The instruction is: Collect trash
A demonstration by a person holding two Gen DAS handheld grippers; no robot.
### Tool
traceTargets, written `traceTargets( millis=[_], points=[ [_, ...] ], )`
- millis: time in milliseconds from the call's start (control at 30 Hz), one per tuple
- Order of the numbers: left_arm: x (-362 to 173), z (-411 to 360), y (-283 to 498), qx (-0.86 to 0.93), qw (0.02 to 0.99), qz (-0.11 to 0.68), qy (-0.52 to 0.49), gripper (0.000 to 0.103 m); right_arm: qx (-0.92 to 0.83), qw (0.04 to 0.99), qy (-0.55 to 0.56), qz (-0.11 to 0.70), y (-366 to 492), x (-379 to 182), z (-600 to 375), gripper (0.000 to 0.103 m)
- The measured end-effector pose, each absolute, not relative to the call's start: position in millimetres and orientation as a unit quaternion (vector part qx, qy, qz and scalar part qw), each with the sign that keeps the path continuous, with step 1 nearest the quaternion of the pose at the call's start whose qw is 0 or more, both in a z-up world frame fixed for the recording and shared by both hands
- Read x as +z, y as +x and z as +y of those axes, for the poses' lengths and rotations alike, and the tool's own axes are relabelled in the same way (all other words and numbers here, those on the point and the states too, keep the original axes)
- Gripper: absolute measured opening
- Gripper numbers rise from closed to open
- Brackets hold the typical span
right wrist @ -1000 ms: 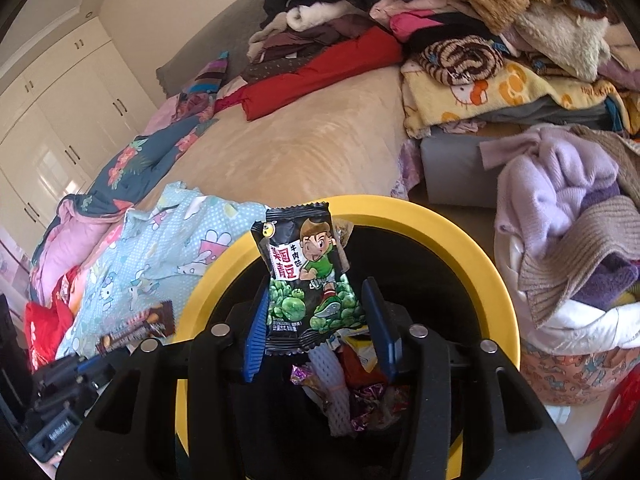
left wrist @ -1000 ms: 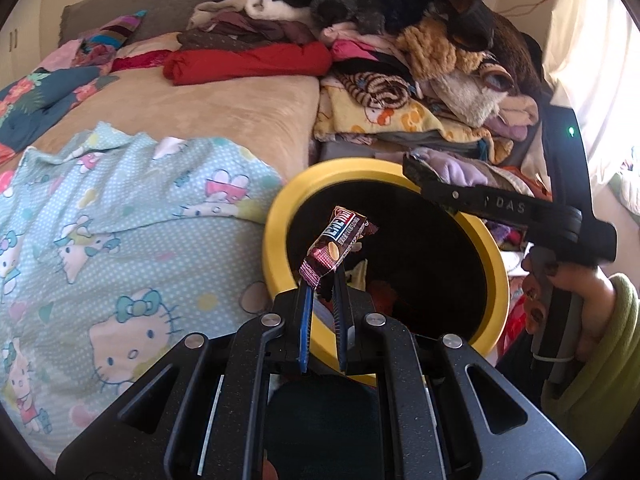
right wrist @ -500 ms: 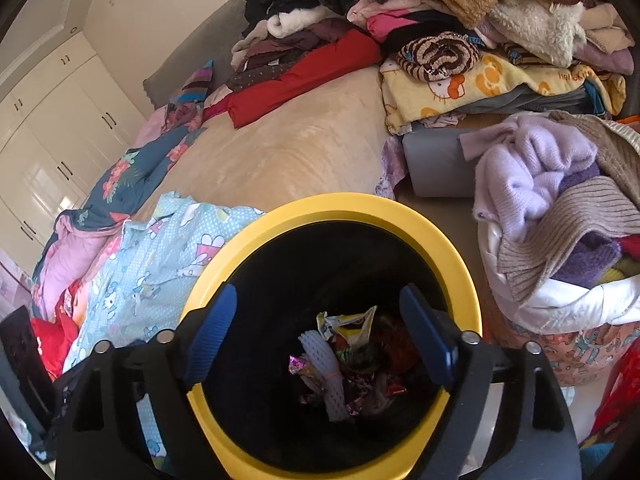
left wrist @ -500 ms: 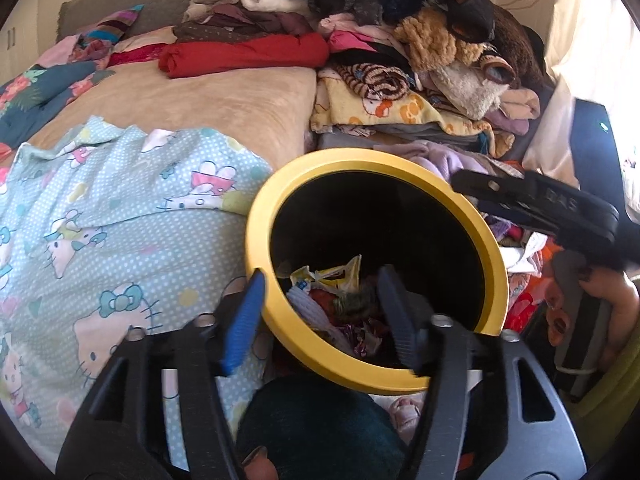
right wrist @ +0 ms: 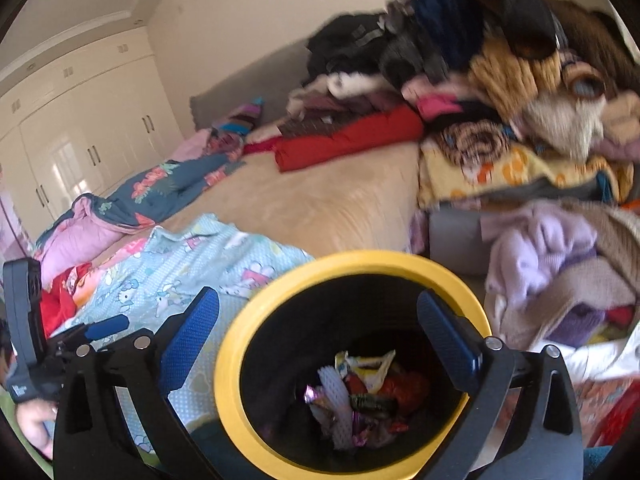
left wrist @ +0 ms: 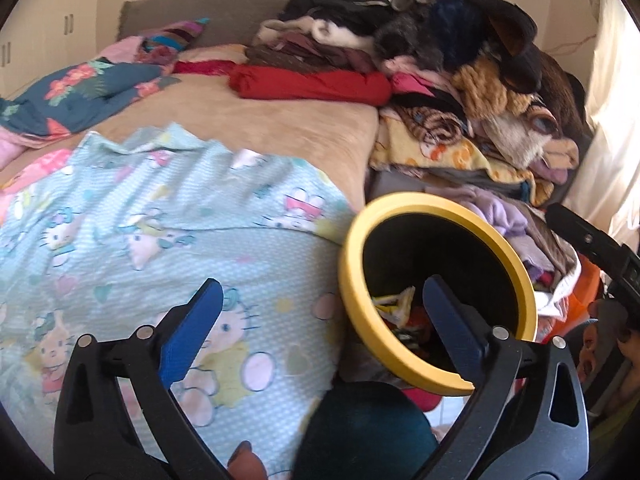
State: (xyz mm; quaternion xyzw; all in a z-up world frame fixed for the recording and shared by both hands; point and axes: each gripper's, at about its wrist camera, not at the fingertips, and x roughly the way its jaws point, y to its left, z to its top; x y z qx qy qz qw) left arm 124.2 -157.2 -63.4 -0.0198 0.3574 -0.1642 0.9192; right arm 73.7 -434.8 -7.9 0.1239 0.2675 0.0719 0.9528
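Both the left gripper (left wrist: pixel 318 306) and right gripper (right wrist: pixel 318 320) have just been opening, now wide and empty, their wrappers (right wrist: pixel 360 396) dropped into the bin (right wrist: pixel 348 258) at 6 o'clock, so that drop looks done

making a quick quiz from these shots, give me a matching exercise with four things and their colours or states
Things:
1. bin rim
2. folded cloth on the bed
3. left gripper
4. cartoon cat blanket

Colours or states:
a. light blue
b. open, nothing between the fingers
c. yellow
d. red

Pairs: 1-c, 2-d, 3-b, 4-a
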Motion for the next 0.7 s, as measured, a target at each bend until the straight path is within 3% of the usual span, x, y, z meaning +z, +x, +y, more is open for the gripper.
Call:
traceTargets(
  millis=[700],
  points=[
    [-33,-91,59,-0.101,0.97,0.22,-0.03,0.092,0.103,0.982,0.047,0.148,13,4,-348,0.097]
  ],
)
